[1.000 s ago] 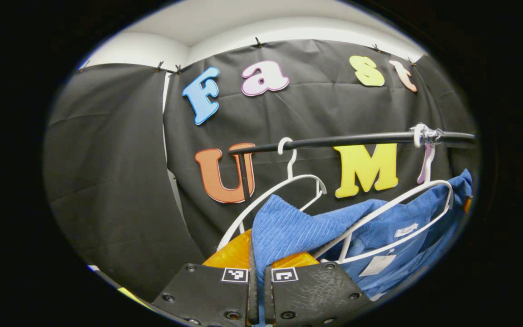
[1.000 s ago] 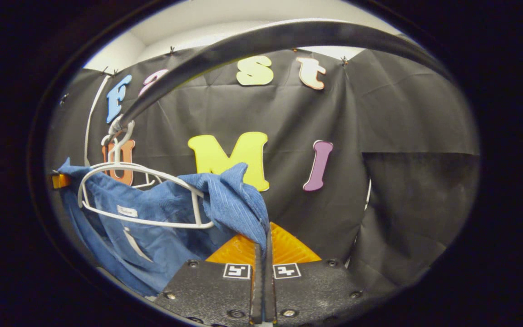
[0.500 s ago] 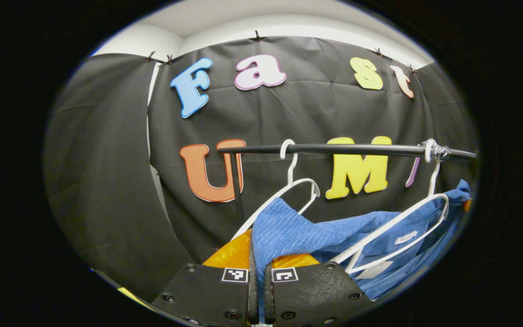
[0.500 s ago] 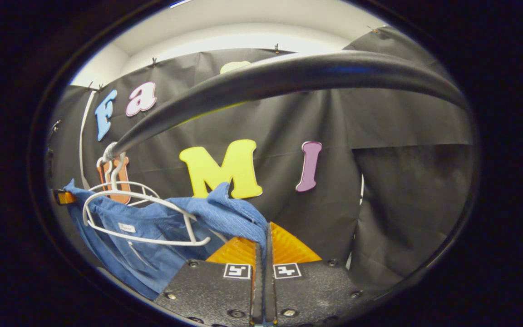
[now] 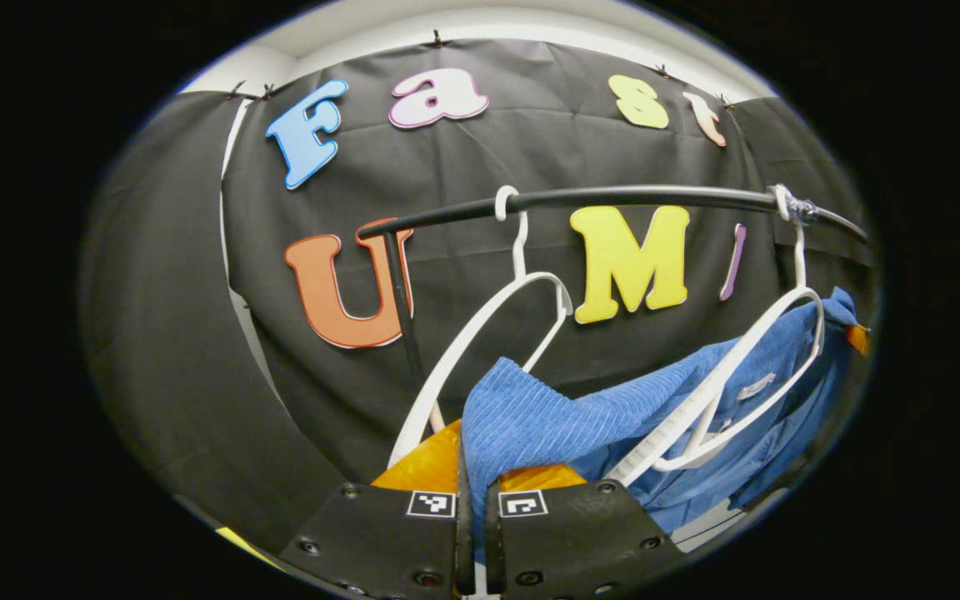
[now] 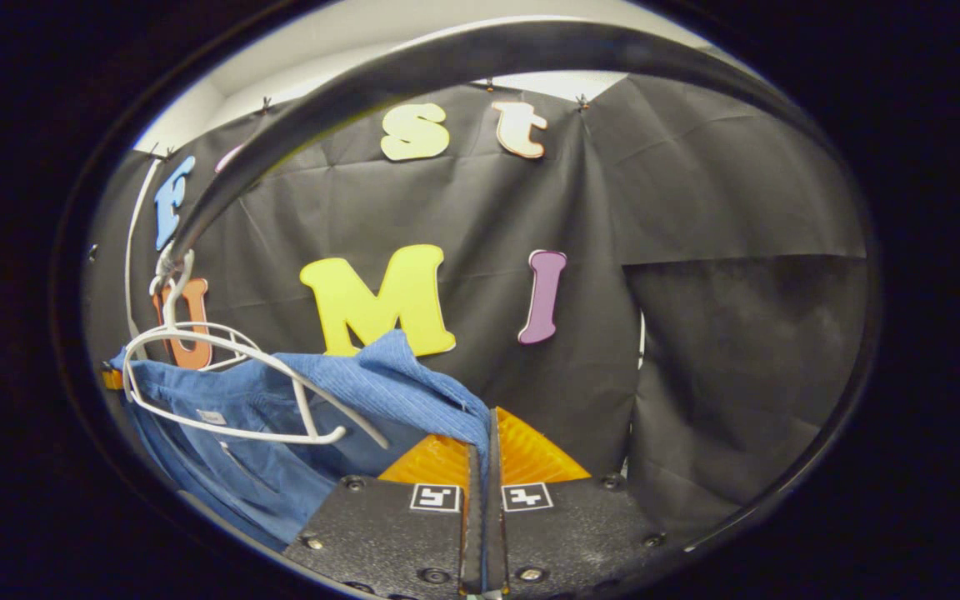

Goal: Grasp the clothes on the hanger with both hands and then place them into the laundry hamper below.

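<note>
Holding the blue garment at both ends, under the rail

Left gripper view, left to right. Black cloth wall [image 5: 172,333] takes the left side. A black rail [image 5: 613,198] runs level across the middle, with its upright post [image 5: 401,308] dropping from the left end. An empty white hanger [image 5: 480,342] hooks over the rail near that end. Below it, the left gripper [image 5: 475,508] has its fingers drawn together, a fold of the blue ribbed garment [image 5: 530,417] pinched between them; cloth rises out of the narrow slot. Farther right, a second white hanger [image 5: 767,350] hangs from the rail at a wrapped joint, tilted, its frame lying across the garment's collar area. A white label shows on the cloth there. A small orange piece sits at the garment's far right edge; cannot tell what it is.

Right gripper view, left to right. The same loaded hanger [image 6: 222,379] hangs at far left from the rail [image 6: 447,67], which arcs close overhead. The garment [image 6: 347,392] drapes over and below the hanger frame and stretches rightward and down to the right gripper [image 6: 480,508]. Its fingers are also pressed nearly together, clamping a corner of the blue cloth. Wall [image 6: 738,333] beyond on the right.

Garment is partly on the hanger, up at rail height, spanned between the two grippers.
</note>
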Available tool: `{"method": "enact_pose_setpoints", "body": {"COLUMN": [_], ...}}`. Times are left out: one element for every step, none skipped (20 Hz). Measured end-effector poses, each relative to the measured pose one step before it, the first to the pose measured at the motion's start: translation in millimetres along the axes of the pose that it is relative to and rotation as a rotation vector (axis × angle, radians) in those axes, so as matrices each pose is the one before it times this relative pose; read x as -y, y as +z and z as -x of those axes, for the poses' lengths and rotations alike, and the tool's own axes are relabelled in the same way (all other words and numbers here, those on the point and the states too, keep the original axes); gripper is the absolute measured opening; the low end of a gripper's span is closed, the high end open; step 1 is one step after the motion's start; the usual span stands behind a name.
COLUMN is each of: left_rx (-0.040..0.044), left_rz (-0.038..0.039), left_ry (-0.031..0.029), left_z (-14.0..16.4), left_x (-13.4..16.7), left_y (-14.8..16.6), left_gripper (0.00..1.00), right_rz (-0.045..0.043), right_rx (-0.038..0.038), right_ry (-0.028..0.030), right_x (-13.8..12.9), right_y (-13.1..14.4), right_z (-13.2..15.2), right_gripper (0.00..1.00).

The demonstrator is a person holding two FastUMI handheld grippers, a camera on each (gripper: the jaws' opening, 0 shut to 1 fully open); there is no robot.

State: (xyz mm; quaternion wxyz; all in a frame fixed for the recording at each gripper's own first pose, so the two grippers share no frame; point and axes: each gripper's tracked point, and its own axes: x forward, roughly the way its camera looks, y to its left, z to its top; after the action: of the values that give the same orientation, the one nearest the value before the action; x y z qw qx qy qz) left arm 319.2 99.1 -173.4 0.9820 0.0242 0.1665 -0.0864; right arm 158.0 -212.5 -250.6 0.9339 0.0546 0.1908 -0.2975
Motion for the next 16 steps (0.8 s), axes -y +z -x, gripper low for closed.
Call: {"method": "enact_pose_setpoints", "body": {"left_rx": [-0.00149,0.00475,-0.00074,-0.00092,0.00411,0.00237,0.00007,-0.01033,-0.00498,-0.00779,-0.00567,-0.00968,-0.00348,-0.00306,-0.0018,0.00011], "left_rz": [0.0071,0.00753,0.01346,0.01604,0.02196,0.02289,0.0187,0.01221,0.00052,-0.0051,-0.00514,-0.00237,0.00337,0.00781,0.01149,0.01311], "left_ry": [-0.01096,-0.01223,-0.00897,-0.00902,-0.00645,-0.00592,-0.00759,-0.00423,0.00021,0.0007,0.00057,0.00002,-0.0021,-0.00505,-0.00789,-0.00541], "left_z": [-2.37,-0.32,-1.35,-0.82,-1.32,-0.74,-1.69,-1.42,0.31,-0.17,-0.31,-1.75,-0.79,0.22,-0.1,-0.51], "left_x": [1.98,2.58,1.42,1.12,0.55,1.32,2.5,2.16,0.7,1.7,0.54,-0.03,1.52,2.71,2.61,2.38], "left_y": [-2.88,-2.5,-1.58,-2.54,-1.9,-1.68,-2.37,-4.73,-4.18,-5.31,-3.89,-3.58,-2.22,-2.97,-2.01,-0.35], "left_gripper": [0.05,0.05,0.05,0.05,0.05,0.05,0.05,0.05,0.05,0.05,0.05,0.05,0.05,0.05,0.05,0.05], "right_rz": [-0.01685,-0.01542,-0.00985,-0.00509,-0.0123,-0.015,-0.01393,-0.02154,-0.0197,-0.01821,-0.02226,-0.01883,-0.01996,-0.01773,-0.01497,-0.01663], "right_rx": [-0.00727,-0.00668,-0.00271,-0.00021,-0.00032,-0.00513,-0.00712,-0.01742,-0.01487,-0.01787,-0.01639,-0.01996,-0.02094,-0.01952,-0.01461,-0.01136], "right_ry": [-0.00521,-0.00526,-0.00957,-0.00309,-0.00485,-0.00142,-0.00344,0.00249,0.0043,0.00563,0.00655,0.00413,0.00764,0.00318,0.00321,-0.00217], "right_x": [1.39,0.38,2.17,0.91,1.25,0.8,2.03,-0.03,-1.21,-0.84,-0.94,-0.49,1.3,-0.24,0.42,1.01], "right_y": [-5.33,-4.93,-3.27,-2.58,-3.53,-2.65,-5.07,-6.02,-5.97,-6.73,-6.56,-6.55,-7.68,-4.78,-5.56,-4.96], "right_z": [0.59,-0.55,-1.78,-1.28,0.19,0.18,-0.7,-0.22,1.44,1.06,0.71,-0.49,-0.39,-2.09,-0.89,-1.55], "right_gripper": [0.05,0.05,0.05,0.05,0.05,0.05,0.05,0.05,0.05,0.05,0.05,0.05,0.05,0.05,0.05,0.05]}}
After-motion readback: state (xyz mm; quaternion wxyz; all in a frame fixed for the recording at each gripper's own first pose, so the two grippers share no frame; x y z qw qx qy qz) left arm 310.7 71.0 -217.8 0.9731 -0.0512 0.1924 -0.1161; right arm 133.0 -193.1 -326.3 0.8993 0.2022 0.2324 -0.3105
